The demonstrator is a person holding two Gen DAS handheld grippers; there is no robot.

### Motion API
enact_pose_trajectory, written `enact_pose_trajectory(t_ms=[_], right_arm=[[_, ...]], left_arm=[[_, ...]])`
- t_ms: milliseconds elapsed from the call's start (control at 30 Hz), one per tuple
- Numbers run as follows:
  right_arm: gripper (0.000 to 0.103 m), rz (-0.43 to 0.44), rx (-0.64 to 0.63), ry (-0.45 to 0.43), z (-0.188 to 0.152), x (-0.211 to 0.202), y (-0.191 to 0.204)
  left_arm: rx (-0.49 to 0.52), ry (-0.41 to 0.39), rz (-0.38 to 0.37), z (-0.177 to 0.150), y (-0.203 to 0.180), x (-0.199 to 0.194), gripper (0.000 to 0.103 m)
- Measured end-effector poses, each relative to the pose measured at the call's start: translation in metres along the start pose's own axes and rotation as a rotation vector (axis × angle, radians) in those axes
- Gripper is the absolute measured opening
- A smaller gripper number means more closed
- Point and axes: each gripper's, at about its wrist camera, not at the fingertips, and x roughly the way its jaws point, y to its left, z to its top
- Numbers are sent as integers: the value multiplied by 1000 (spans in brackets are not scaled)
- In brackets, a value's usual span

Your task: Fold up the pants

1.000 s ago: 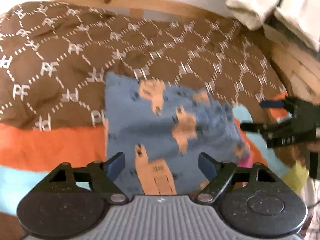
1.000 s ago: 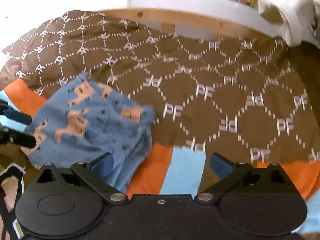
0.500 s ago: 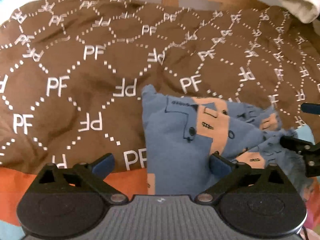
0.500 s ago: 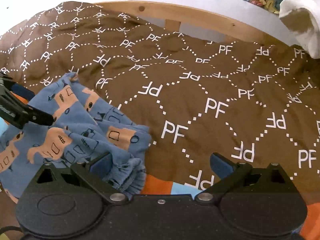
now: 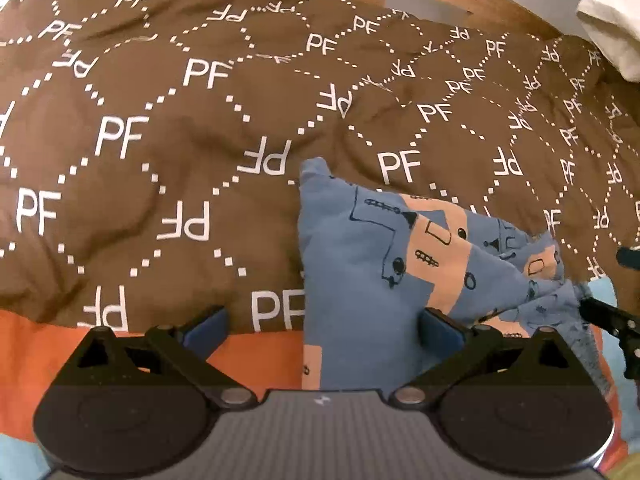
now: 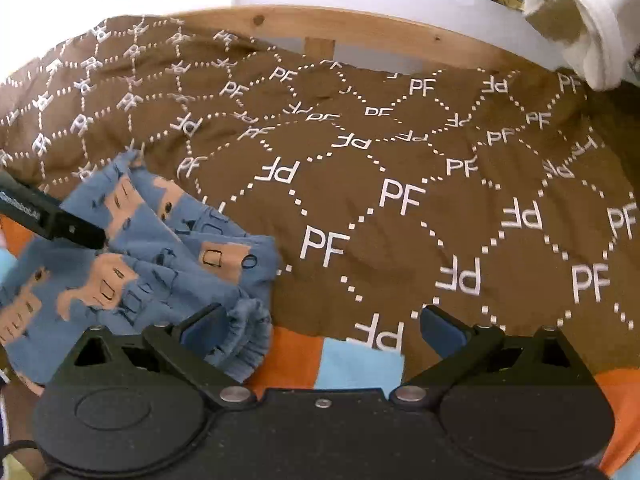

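Observation:
The blue pants (image 5: 372, 264) with an orange print lie folded on the brown patterned blanket (image 5: 160, 128). My left gripper (image 5: 320, 324) is open, low over the pants' left edge, with its right finger over the cloth. In the right wrist view the pants (image 6: 132, 264) lie at the lower left. My right gripper (image 6: 320, 328) is open, its left finger above the gathered waistband (image 6: 248, 340). One left gripper finger (image 6: 52, 220) reaches over the pants from the left. Neither gripper holds cloth.
The blanket has orange and light blue patches (image 6: 360, 360) near its front edge. A wooden bed rail (image 6: 360, 32) runs along the far side. A white cloth (image 6: 592, 28) lies at the far right corner.
Both grippers have moved forward and lower toward the pants, which now look larger. The left gripper's view has shifted so the pants sit to its right. Both grippers stay open.

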Motion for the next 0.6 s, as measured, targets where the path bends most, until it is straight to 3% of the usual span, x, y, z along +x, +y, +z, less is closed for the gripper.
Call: enact_pose_trajectory(t_ms=[167, 333, 600], right_arm=[[102, 57, 38, -62, 0, -22, 4], [102, 110, -23, -36, -11, -31, 21], [102, 119, -3, 9, -31, -32, 26]], left_arm=[[-111, 12, -30, -5, 10, -8, 103], [-201, 37, -69, -15, 19, -19, 103], [-178, 43, -64, -39, 16, -39, 103]])
